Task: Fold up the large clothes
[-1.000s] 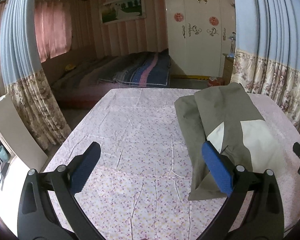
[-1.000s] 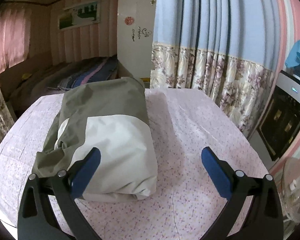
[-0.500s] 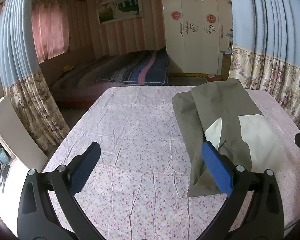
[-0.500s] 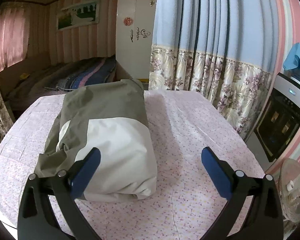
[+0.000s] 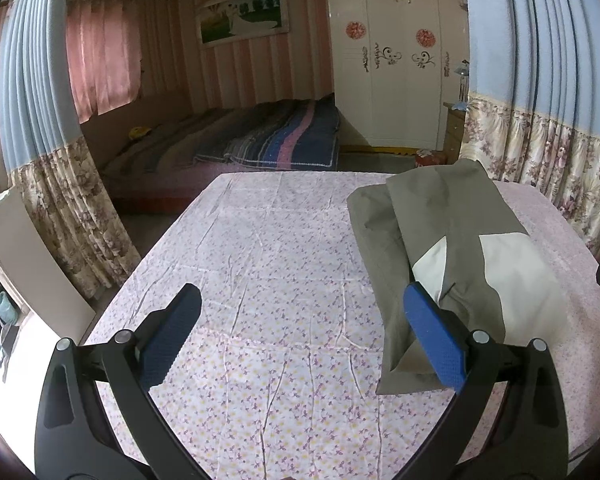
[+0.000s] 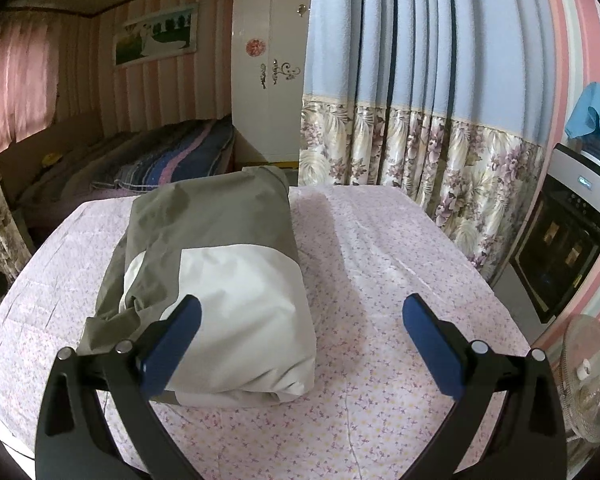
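A: Here, a folded jacket (image 6: 216, 264), olive with a cream panel, lies on the flowered tabletop (image 5: 268, 280): center-left of the right wrist view, right side of the left wrist view.

B: And the two tools?

A: Both hang above the cloth with nothing in them. The left gripper (image 5: 300, 328) has its fingers (image 5: 172, 336) spread wide over bare tabletop in the lower part of the frame; its right-hand finger crosses the jacket's near edge in the picture, though contact cannot be told. The right gripper (image 6: 300, 332) is just as wide, its left-hand finger in front of the cream panel.

B: Why held like that?

A: By the look of it, the bundle is compact and squared off, so the folding seems finished or nearly so, and the wide fingers suggest a release rather than a reach. One loose olive flap juts out at the bundle's lower left in the right wrist view and may want tucking.

B: Any change from a second ago?

A: Little. The jacket keeps its shape and place; both views have drifted slightly, showing more of the room, and the fingers are as wide as before.
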